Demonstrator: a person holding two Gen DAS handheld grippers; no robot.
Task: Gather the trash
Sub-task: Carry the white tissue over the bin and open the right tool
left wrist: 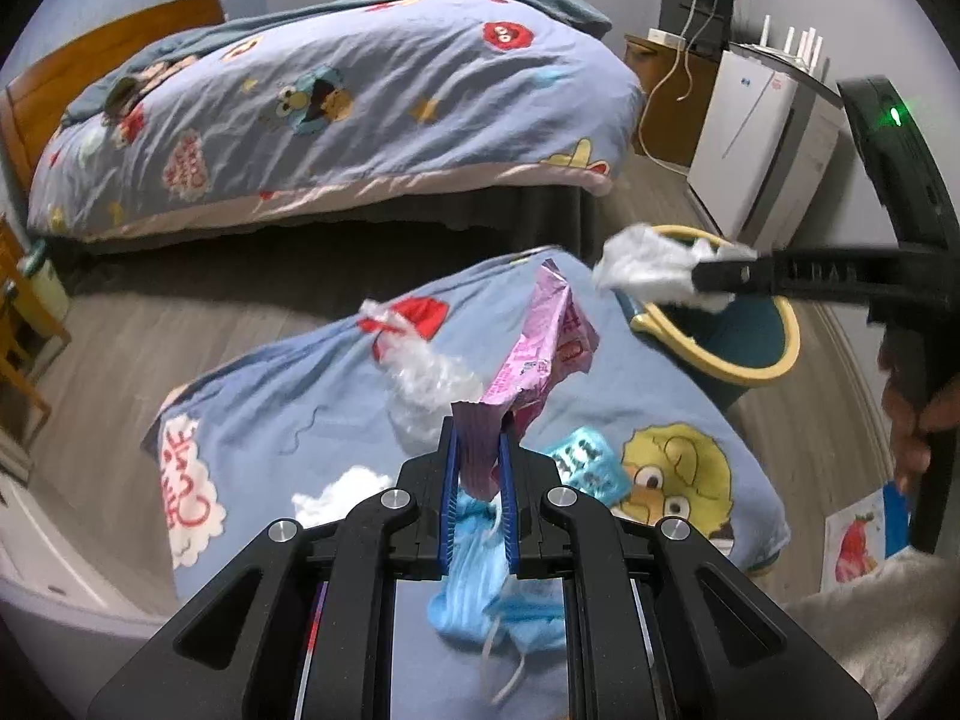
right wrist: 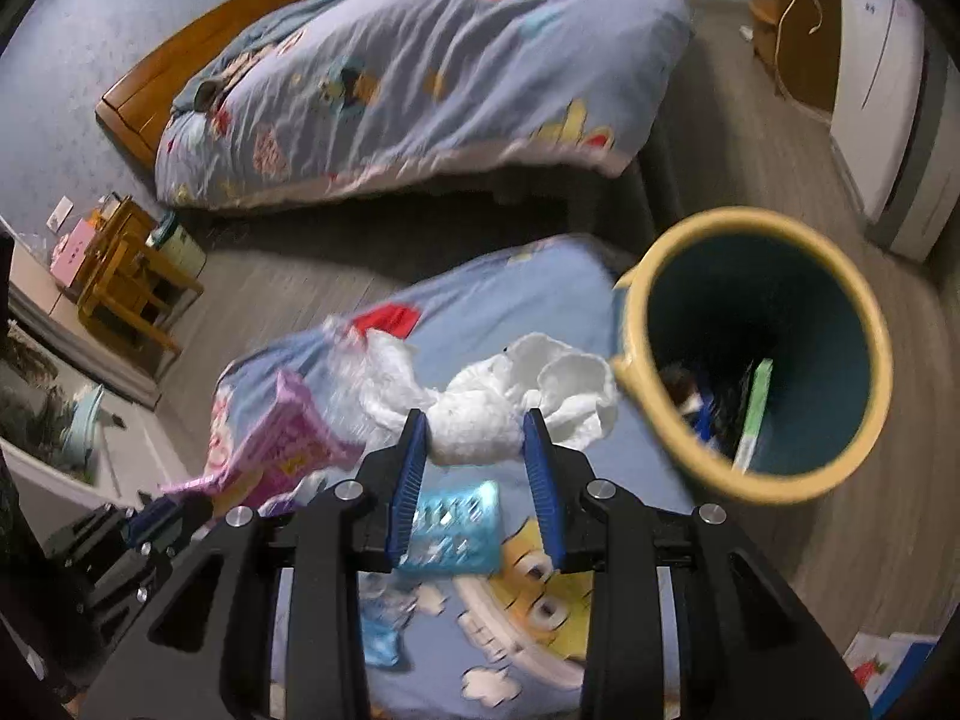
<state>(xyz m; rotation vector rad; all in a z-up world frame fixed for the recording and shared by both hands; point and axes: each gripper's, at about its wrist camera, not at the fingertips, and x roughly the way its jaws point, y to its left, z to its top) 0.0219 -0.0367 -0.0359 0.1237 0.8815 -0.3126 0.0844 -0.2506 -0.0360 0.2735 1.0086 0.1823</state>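
**Trash held in both tongs beside bin**

Left wrist view: left tongs (left wrist: 480, 450) pinching pink wrapper (left wrist: 543, 339) above cartoon bedding (left wrist: 282, 420); blue mask (left wrist: 480, 594), apparently loose, below.

Right wrist view: right tongs (right wrist: 477, 438) clamping white tissue wad (right wrist: 498, 414), just beside yellow-rimmed bin (right wrist: 753, 489).

Left hand-held gripper (left wrist: 479, 450) points steeply down and forward, blue pads (left wrist: 451, 480) nearly together, clamped on the edge of a pink wrapper (left wrist: 543, 348) that stands up from the jaws. Right hand-held gripper (right wrist: 477, 438) also tilted down, blue pads (right wrist: 411, 468) partway apart, pinching a wad of white tissue (right wrist: 480, 414) between the tips. In the left wrist view the right hand-held gripper reaches in from the right edge, fingers level, with the person's hand (left wrist: 912, 420) wrapped round its black handle; a pale fuzzy sleeve (left wrist: 870, 618) sits below it.
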